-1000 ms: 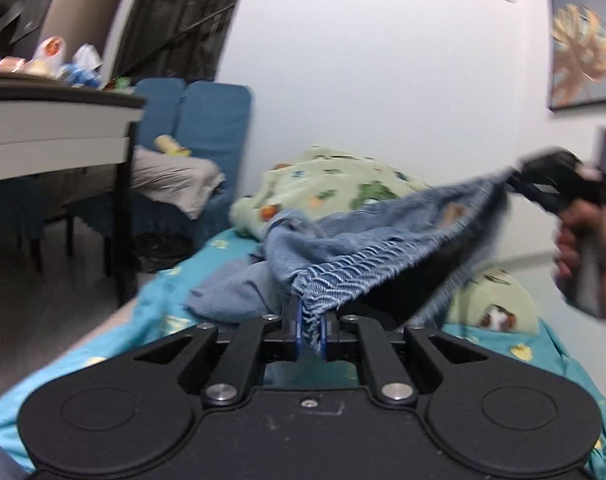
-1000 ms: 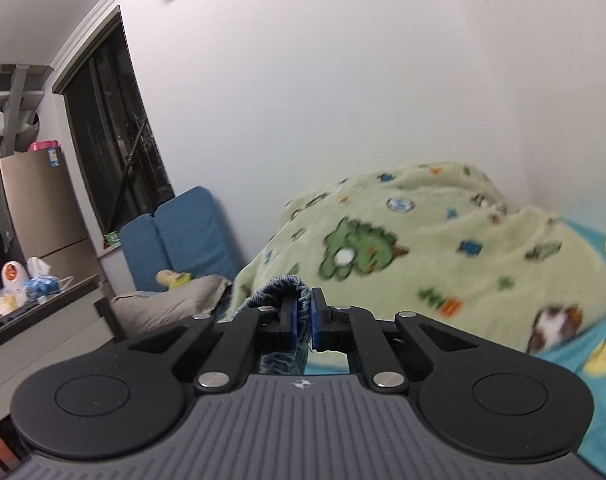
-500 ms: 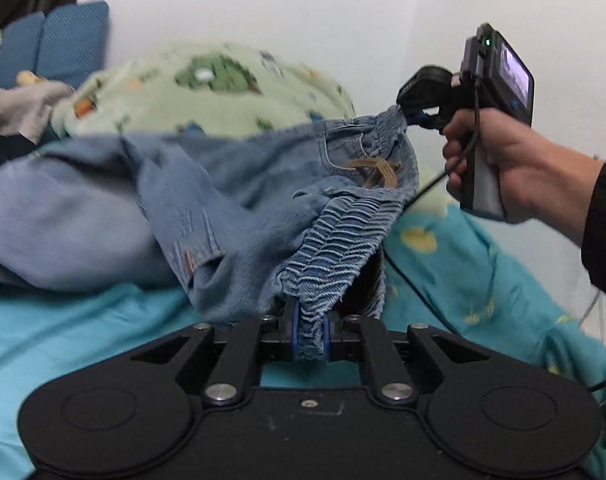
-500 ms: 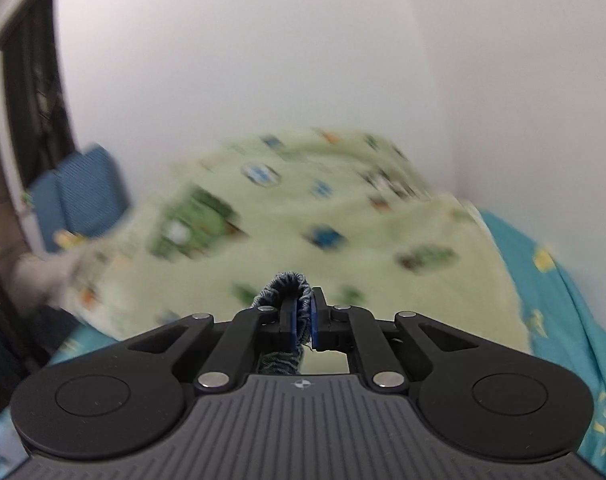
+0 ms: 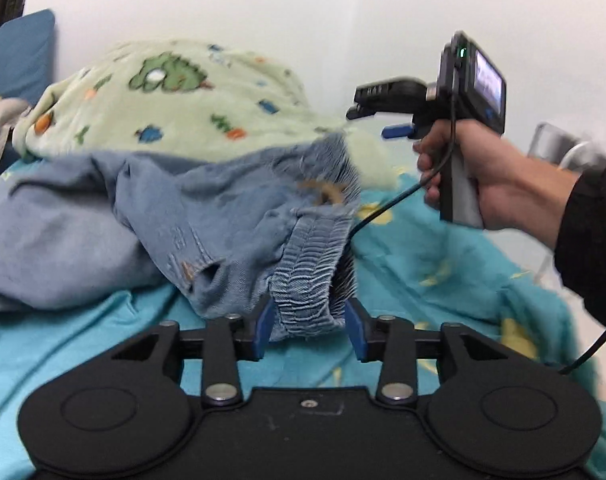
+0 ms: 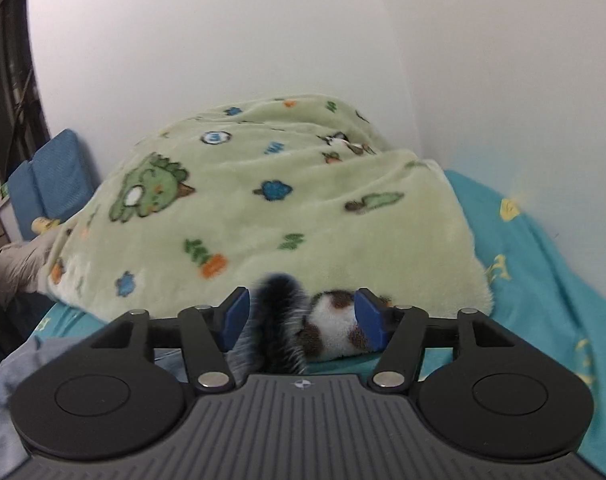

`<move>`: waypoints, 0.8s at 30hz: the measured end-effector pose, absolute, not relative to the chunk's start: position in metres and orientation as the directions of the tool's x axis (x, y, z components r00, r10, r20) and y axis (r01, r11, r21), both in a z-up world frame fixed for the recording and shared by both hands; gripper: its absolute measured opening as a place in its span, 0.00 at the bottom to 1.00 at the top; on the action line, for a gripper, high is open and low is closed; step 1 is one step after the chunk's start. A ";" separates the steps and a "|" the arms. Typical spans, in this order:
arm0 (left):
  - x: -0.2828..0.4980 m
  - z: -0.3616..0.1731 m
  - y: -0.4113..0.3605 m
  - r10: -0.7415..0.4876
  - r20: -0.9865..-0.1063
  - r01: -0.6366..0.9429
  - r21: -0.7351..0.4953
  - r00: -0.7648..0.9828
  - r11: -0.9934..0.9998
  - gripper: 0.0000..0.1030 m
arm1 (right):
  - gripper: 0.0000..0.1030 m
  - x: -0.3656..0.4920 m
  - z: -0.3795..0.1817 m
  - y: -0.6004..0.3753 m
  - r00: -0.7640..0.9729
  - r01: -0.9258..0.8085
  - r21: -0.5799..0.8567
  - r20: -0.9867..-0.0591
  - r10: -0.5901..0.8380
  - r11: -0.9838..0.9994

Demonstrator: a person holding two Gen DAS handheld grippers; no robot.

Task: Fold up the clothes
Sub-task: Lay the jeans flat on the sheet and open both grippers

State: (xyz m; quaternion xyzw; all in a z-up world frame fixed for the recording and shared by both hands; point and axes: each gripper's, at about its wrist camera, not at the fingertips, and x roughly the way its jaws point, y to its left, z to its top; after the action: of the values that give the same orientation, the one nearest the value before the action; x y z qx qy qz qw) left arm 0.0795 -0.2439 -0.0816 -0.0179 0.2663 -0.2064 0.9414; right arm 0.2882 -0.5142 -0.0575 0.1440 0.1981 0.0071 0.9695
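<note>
Blue denim jeans (image 5: pixel 207 216) lie bunched on the teal bed sheet (image 5: pixel 443 264). My left gripper (image 5: pixel 308 326) is open, and the elastic waistband (image 5: pixel 309 280) sits loose between its blue pads. My right gripper (image 5: pixel 353 114), seen in the left wrist view up right of the jeans, is clear of the cloth. In the right wrist view my right gripper (image 6: pixel 301 322) is open, with a blurred piece of waistband (image 6: pixel 279 320) dropping between the fingers.
A green fleece blanket (image 6: pixel 263 208) with cartoon prints is heaped at the head of the bed against the white wall. Blue cushions (image 6: pixel 47 176) stand at the left. The teal sheet (image 6: pixel 543 264) runs along the wall on the right.
Both grippers have opened and let go of the waistband. The jeans have dropped toward the bed. The right gripper has pulled up and away from the cloth.
</note>
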 end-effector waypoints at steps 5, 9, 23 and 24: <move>0.041 -0.041 -0.204 -0.444 -0.463 0.429 -0.145 0.767 0.892 0.43 | 0.59 0.242 -0.025 -0.501 0.916 0.072 0.237 -0.399 0.029 0.969; 0.010 -0.025 -0.162 -0.503 -0.486 0.489 -0.168 0.714 0.856 0.44 | 0.59 0.203 -0.011 -0.479 0.915 0.081 0.207 -0.404 0.010 0.975; -0.005 0.018 -0.058 -0.349 -0.502 0.330 -0.129 0.792 0.935 0.44 | 0.59 0.091 -0.003 -0.362 0.927 0.036 0.287 -0.368 0.076 0.957; 0.002 0.022 -0.054 -0.347 -0.498 0.324 -0.135 0.795 0.936 0.44 | 0.59 0.088 -0.001 -0.352 0.927 0.026 0.294 -0.365 0.087 0.955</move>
State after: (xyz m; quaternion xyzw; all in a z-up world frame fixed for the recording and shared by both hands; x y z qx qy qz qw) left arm 0.0023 -0.0541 0.0223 -0.0214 0.2667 -0.1770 0.9471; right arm 0.0877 -0.3517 -0.0014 0.1484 0.1905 0.0157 0.9703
